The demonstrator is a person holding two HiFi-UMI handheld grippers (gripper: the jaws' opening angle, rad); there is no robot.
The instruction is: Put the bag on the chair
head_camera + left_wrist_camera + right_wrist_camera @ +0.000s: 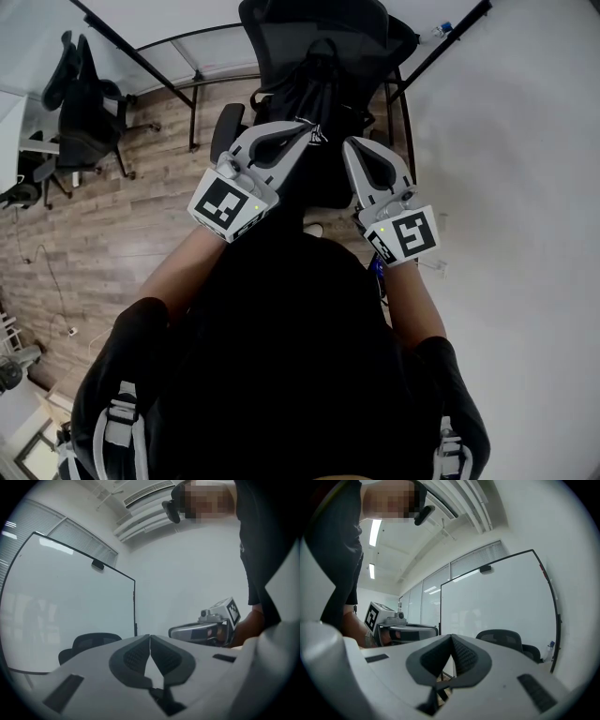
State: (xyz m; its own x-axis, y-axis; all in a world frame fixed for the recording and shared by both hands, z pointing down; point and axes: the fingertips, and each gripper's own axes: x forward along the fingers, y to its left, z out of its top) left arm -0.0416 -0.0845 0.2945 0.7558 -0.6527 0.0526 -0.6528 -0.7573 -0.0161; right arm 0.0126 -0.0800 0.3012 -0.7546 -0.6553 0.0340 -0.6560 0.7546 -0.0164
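Chair of black mesh (309, 28) fills the upper centre of the head view. The black fabric bag (323, 112) appears to rest on its seat already (white logo showing), its long axis running up-frame. The left gripper (305, 128) is nearer to it, tip by the logo, and the right gripper (354, 145) is just beside. Both are closed on nothing.

Bright, even indoor light; ceiling lamps (374, 532) glow up and left of the whiteboard (497, 602), which carries faint reflections. Wide lenses bend the edges; the corners are dark.
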